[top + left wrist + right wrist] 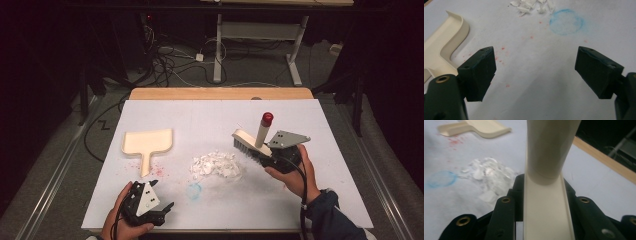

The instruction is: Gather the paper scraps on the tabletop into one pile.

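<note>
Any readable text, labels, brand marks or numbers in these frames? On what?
None legible.
Brush, dustpan, both tools: no print visible.
White sheet: a smudged blue chalk ring and red specks, which are marks and not writing.

No text, label, brand, number or sign can be read anywhere. The cream brush (248, 142), the cream dustpan (147, 143) left of it and the white table cover (200, 120) under it carry no print. The blue chalk ring (566, 22) and the red specks (503, 48) on the cover near the dustpan are plain marks, not letters or figures.
</note>
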Tool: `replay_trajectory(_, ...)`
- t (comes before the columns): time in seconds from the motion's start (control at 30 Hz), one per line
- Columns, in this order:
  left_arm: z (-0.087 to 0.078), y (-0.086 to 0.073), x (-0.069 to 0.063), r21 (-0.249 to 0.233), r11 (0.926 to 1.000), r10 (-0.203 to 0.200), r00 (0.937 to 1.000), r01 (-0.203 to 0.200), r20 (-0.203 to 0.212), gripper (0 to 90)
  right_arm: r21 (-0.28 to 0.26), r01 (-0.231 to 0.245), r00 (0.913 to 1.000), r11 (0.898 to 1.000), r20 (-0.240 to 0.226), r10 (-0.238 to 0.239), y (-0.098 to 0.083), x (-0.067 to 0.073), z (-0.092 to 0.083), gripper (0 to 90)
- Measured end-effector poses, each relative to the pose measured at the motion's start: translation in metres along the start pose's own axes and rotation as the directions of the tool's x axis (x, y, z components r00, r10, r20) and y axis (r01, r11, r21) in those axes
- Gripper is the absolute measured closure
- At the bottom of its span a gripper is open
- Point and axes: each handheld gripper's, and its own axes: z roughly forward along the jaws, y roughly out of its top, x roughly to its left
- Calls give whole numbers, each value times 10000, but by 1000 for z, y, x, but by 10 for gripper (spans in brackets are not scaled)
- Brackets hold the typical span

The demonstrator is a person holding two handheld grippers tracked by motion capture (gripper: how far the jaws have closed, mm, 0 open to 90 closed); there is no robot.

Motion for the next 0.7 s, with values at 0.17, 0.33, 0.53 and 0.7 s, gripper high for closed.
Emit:
replay_trajectory(0.17, 2, 2, 1, 12, 10000, 42, 9999, -42, 93, 163, 713, -557, 9938, 9959, 1005, 484, -9, -4, 26, 676)
replay_trajectory(0.33, 3, 2, 2, -35, 10000, -8, 9999, 8, 145, 163, 1266, -1028, 9779, 9866, 1943, 769, -15, -3, 53, 676)
replay_trajectory(0.53, 2, 2, 1, -113, 9999, -73, 9998, 75, 177, 163, 1212, -909, 9820, 9885, 1762, 687, -9, 21, 69, 675)
replay_trajectory(0.7, 0, 1, 2, -281, 9995, -162, 9996, 169, 229, 163, 1184, -883, 9854, 9890, 1554, 694, -3, 46, 77, 672)
